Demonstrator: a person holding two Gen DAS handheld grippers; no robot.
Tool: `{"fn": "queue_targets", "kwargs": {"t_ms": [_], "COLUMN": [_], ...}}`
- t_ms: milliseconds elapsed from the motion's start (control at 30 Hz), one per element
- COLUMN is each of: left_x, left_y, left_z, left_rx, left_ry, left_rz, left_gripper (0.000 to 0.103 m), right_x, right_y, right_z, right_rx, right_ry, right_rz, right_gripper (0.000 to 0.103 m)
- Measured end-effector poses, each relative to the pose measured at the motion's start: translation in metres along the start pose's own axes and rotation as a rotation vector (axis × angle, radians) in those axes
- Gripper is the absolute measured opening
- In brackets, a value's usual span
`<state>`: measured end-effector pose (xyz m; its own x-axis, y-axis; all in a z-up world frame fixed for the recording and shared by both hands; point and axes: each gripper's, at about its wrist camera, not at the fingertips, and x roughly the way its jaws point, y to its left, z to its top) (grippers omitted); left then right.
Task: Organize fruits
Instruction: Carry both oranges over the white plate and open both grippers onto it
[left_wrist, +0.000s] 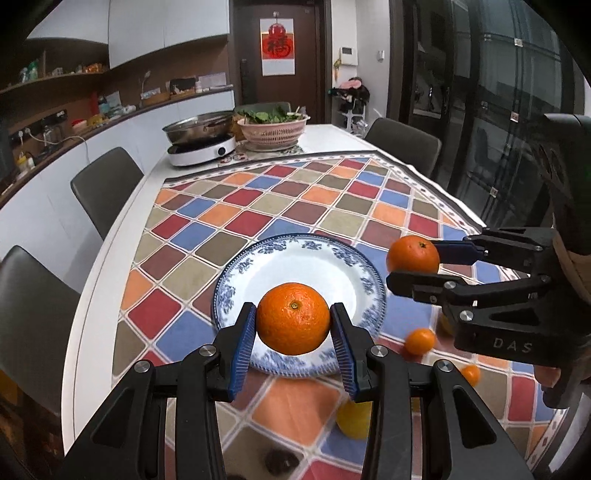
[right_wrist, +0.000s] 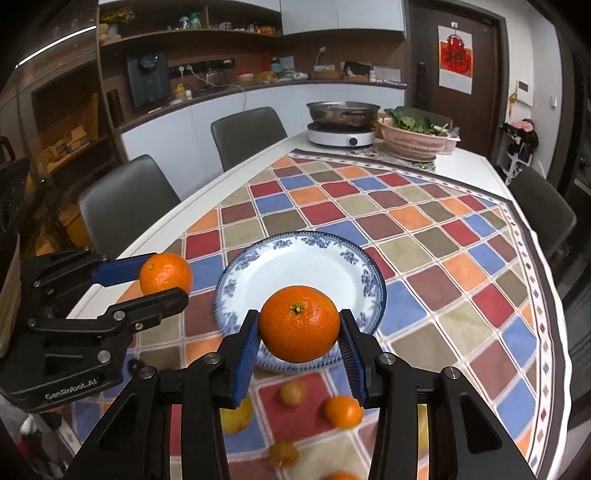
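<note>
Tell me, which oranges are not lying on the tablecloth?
The two large oranges: one clamped in the left gripper, one in the right gripper; smaller ones lie below.

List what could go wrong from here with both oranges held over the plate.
1. The left gripper and right gripper each pinch a round orange only at its sides, so one could slip out and roll.
2. Both head for one plate; the grippers may collide above it.
3. The plate is shallow, so a dropped orange could roll off among the small fruits on the tablecloth.
</note>
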<state>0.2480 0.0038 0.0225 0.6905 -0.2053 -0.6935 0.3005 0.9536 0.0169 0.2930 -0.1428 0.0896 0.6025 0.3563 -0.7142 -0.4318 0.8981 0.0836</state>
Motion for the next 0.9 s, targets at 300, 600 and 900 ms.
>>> {"fn": "queue_targets", "kwargs": {"t_ms": [300, 600, 900], "left_x": [0.061, 0.119, 0.159], "left_y": [0.028, 0.047, 0.055], "left_z": [0.028, 0.037, 0.034], "left_rx": [-0.051, -0.121, -0.136], "left_ry": [0.076, 0.173, 0.254], "left_rz": [-0.011, -0.038, -0.029], "left_gripper": [0.04, 0.04, 0.04], "right_x": [0.066, 0.122, 0.162], "right_y": [-0.028, -0.041, -0.048], "right_z": [0.036, 0.051, 0.05], "right_rx": [0.059, 0.08, 0.05], "right_ry": [0.085, 0.206, 0.302], "right_rz": [0.005, 0.005, -0.035], "right_gripper": [0.043, 0.043, 0.043]}}
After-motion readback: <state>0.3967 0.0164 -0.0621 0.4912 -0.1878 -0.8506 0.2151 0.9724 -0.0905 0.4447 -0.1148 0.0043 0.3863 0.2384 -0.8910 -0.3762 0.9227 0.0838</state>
